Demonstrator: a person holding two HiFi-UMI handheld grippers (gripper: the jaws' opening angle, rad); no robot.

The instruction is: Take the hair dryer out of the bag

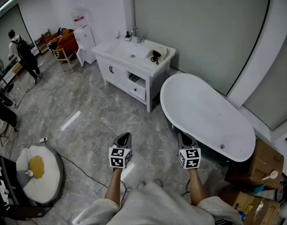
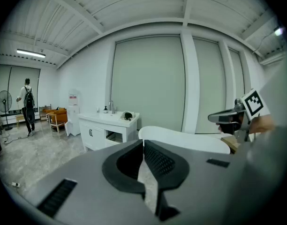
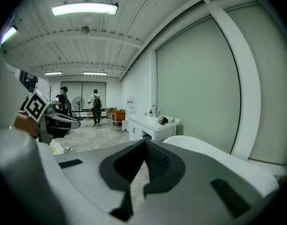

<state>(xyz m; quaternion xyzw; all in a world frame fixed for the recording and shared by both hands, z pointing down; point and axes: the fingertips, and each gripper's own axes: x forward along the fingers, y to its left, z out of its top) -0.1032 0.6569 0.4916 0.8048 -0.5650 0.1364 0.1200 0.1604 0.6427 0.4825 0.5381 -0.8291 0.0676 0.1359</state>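
Jaws clenched on nothing, both sides: the left gripper (image 1: pixel 125 136) and the right gripper (image 1: pixel 183 137) sit side by side at the lower middle of the head view, each with its pads pressed together and noses tipped slightly down over the grey floor (image 1: pixel 87 111). In my judgement this empty, closed carry suits an approach, since nothing graspable lies near either tool.

Just beyond the right gripper, a white bathtub (image 1: pixel 204 114) fills the right centre of the frame, and it looks like something to walk around rather than use.

The task's thing is well apart, at the upper middle. On the right end of the white vanity (image 1: pixel 117 48) rests a pale bag (image 1: pixel 158 55) with something dark at its mouth. That is probably the hair dryer, though it is too small to be sure.

Both gripper views show the vanity ahead, so the tools look aimed there. The bag is untouched, and reaching it calls for crossing the floor first.
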